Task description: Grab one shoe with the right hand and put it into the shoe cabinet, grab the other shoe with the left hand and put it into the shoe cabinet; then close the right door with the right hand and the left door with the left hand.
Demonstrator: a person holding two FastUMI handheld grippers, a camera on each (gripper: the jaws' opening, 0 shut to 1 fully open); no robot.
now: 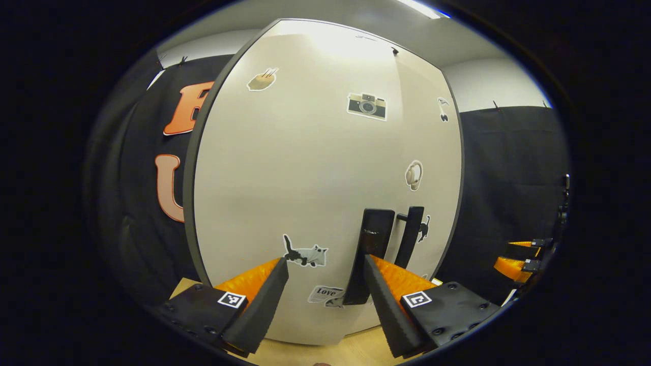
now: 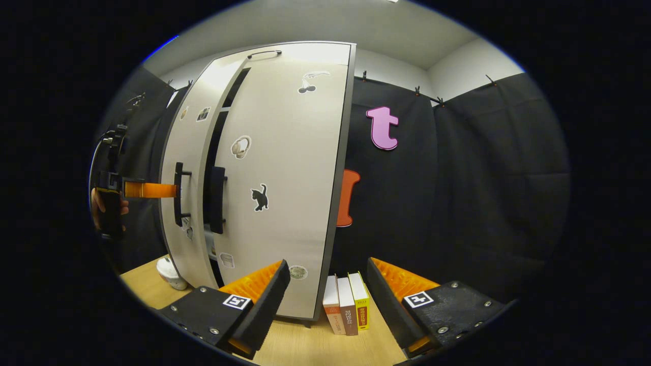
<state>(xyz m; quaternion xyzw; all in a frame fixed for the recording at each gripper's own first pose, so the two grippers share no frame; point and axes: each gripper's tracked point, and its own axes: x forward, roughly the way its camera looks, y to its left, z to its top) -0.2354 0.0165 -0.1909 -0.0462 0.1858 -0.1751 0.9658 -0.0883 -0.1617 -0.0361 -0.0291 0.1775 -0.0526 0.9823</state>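
Observation:
The pale shoe cabinet's left door (image 1: 305,168) stands close in front of me in the left gripper view, with stickers on it. My left gripper (image 1: 325,260) is open, and its right fingertip is up against the left door's dark handle (image 1: 376,239). The right door's handle (image 1: 411,234) is just beyond. In the right gripper view the right door (image 2: 285,168) looks closed, and a narrow dark gap separates it from the left door (image 2: 190,152). There the left gripper (image 2: 170,190) reaches the left handle (image 2: 178,193). My right gripper (image 2: 327,263) is open and holds nothing, low in front of the cabinet's right corner.
Three upright books (image 2: 348,305) stand on the wooden table (image 2: 315,345) beside the cabinet's right side. A small white object (image 2: 170,274) sits on the table by the left door's foot. A hand (image 2: 99,203) holds the left gripper. The right gripper (image 1: 508,255) shows at the far right.

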